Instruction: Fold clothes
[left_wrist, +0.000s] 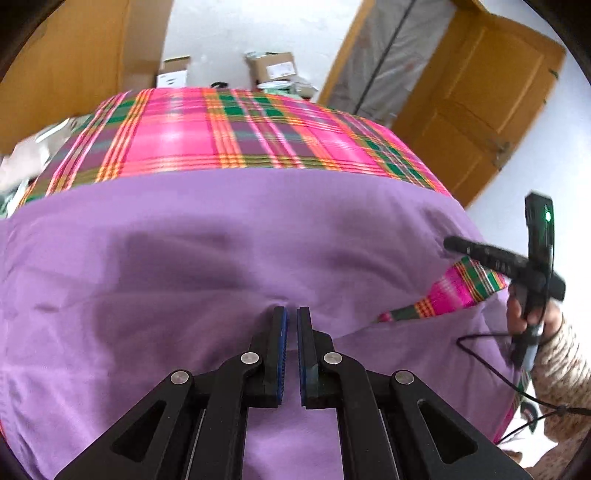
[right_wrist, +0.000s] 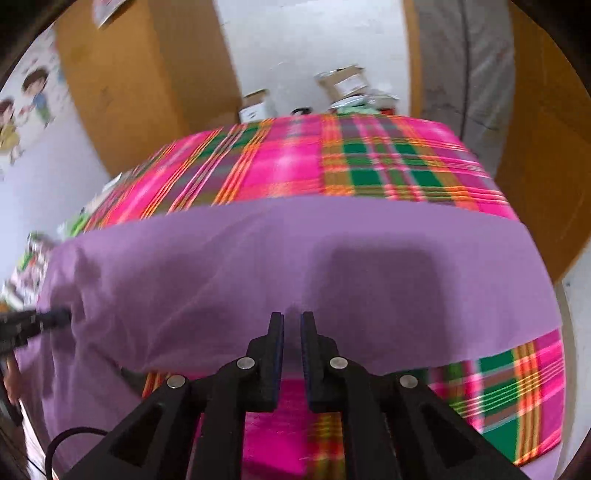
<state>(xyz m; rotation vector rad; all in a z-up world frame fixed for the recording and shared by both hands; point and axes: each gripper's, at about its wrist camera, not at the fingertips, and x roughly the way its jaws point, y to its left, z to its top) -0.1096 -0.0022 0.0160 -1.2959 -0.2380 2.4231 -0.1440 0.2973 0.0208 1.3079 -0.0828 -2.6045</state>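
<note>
A purple garment (left_wrist: 229, 258) lies spread across a table under a pink and green plaid cloth (left_wrist: 221, 136). My left gripper (left_wrist: 291, 314) is shut on the garment, and the fabric puckers at its fingertips. In the right wrist view my right gripper (right_wrist: 291, 319) is shut on the garment (right_wrist: 258, 266) near its front edge, with plaid cloth (right_wrist: 509, 387) showing below. Each gripper appears in the other's view: the right one (left_wrist: 448, 243) at the garment's right side, the left one (right_wrist: 62, 315) at its left side.
Cardboard boxes (left_wrist: 273, 68) and small clutter stand beyond the table's far edge against a white wall. A wooden door (left_wrist: 476, 96) is at the right and a wooden cabinet (left_wrist: 81, 59) at the left. A person's hand and patterned sleeve (left_wrist: 554, 362) hold the right gripper.
</note>
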